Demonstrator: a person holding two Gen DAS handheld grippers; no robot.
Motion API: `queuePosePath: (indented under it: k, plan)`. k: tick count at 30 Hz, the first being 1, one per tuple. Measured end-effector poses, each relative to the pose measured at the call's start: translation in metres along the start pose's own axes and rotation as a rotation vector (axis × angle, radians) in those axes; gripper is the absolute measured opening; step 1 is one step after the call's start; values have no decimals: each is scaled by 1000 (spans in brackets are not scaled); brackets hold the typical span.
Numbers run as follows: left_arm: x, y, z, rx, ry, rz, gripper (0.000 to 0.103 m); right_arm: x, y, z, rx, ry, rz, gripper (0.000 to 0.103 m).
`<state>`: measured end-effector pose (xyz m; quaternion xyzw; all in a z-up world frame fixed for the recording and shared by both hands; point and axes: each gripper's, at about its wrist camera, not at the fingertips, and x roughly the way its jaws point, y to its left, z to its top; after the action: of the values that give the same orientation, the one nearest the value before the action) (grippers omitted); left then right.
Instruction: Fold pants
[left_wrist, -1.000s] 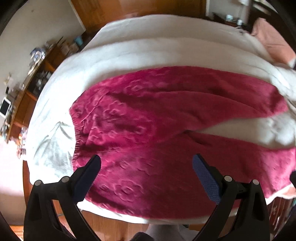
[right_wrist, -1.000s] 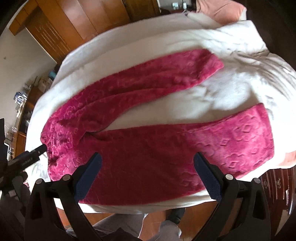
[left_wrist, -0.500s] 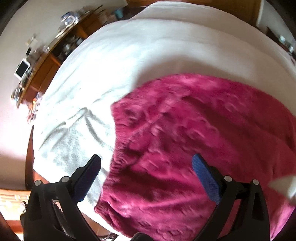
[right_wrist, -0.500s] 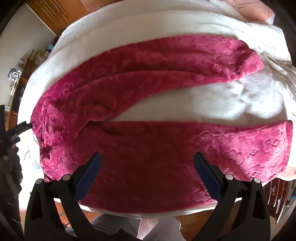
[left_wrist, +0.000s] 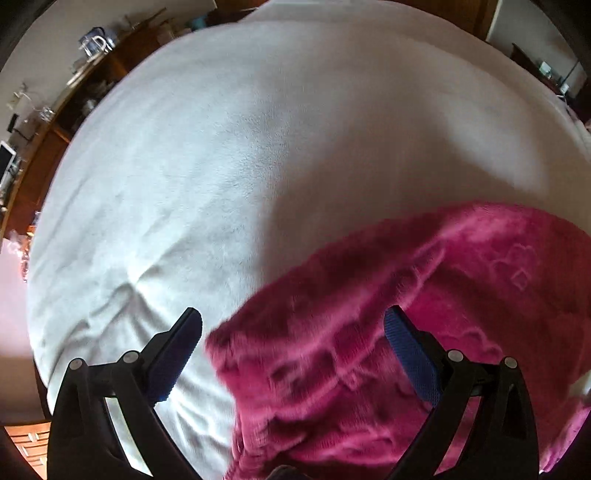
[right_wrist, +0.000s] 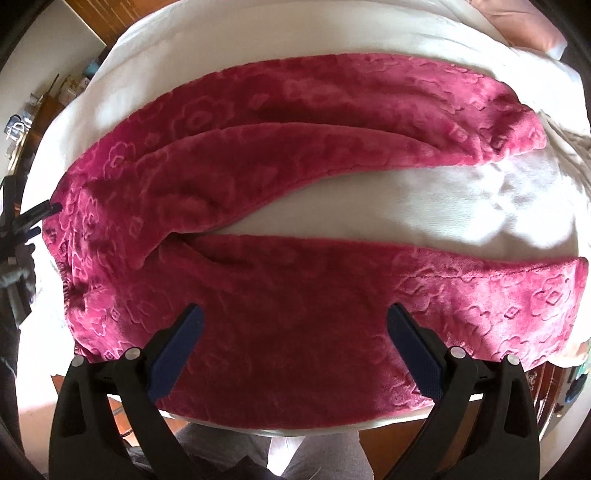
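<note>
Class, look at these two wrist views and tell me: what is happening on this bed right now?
A person with a gripper in each hand is about to fold the magenta fleece pants, which lie flat on a white blanket, legs spread apart. The left gripper is open at the waistband end; the right gripper is open over the near leg. Neither has gripped the fabric yet, and no fold is made.
</note>
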<state>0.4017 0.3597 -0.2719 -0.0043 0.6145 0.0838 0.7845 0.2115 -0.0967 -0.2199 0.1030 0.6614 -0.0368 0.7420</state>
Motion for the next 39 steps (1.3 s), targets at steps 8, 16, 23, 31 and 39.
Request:
queuePosePath:
  k: [8,16,23,31,39]
  plan:
    - [22,19,20,2,54,-136,45,7,-2,2,5,24,-2,100]
    - [0,16,15,4,35,-148,14,2,-54,33,71,-47,-47,100]
    - [-36,25,-4,-46,5,-115,14,-2,-157,108,240,-97,-47,100]
    - [-76,-2,-24,-93,-11,-70,14,9,-247,222,440,-94,43,100]
    - [-103,6,-54,-147,-34,-53,14,60,-259,318,508,37,36,92]
